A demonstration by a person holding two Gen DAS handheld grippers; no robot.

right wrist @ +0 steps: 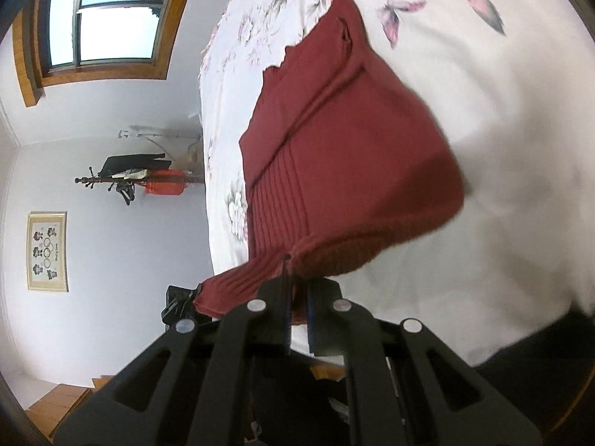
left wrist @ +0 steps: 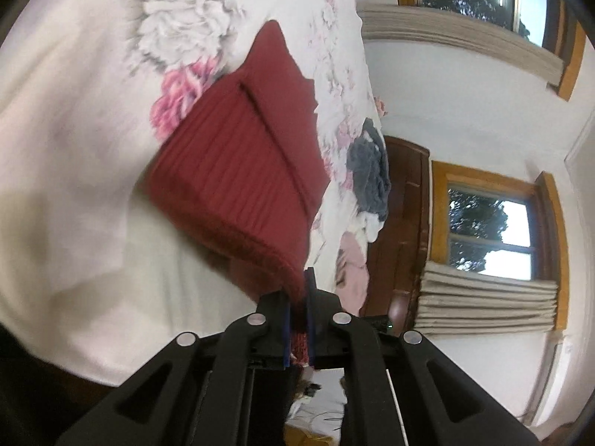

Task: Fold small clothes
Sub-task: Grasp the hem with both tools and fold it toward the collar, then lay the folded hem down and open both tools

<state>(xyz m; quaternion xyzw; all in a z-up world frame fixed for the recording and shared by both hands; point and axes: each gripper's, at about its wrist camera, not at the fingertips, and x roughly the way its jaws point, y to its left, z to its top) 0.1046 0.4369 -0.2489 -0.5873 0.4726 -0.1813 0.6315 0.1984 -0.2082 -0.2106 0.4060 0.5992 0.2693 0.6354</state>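
A dark red ribbed knit garment [left wrist: 238,163] lies on a floral bedsheet [left wrist: 74,130], its near hem lifted off the bed. My left gripper [left wrist: 297,297] is shut on one corner of that hem. In the right wrist view the same red garment [right wrist: 346,156] stretches away over the bedsheet [right wrist: 502,130], and my right gripper [right wrist: 297,278] is shut on the other hem corner. The far end of the garment, with a folded sleeve, rests flat on the bed. In the right wrist view the other gripper [right wrist: 178,303] shows at the garment's left end.
A heap of grey, white and pink clothes [left wrist: 366,186] lies near the bed's far edge. A dark wooden headboard [left wrist: 401,223] and two windows [left wrist: 487,230] stand beyond. In the right wrist view a coat rack [right wrist: 137,178] and a framed picture [right wrist: 47,251] are by the wall.
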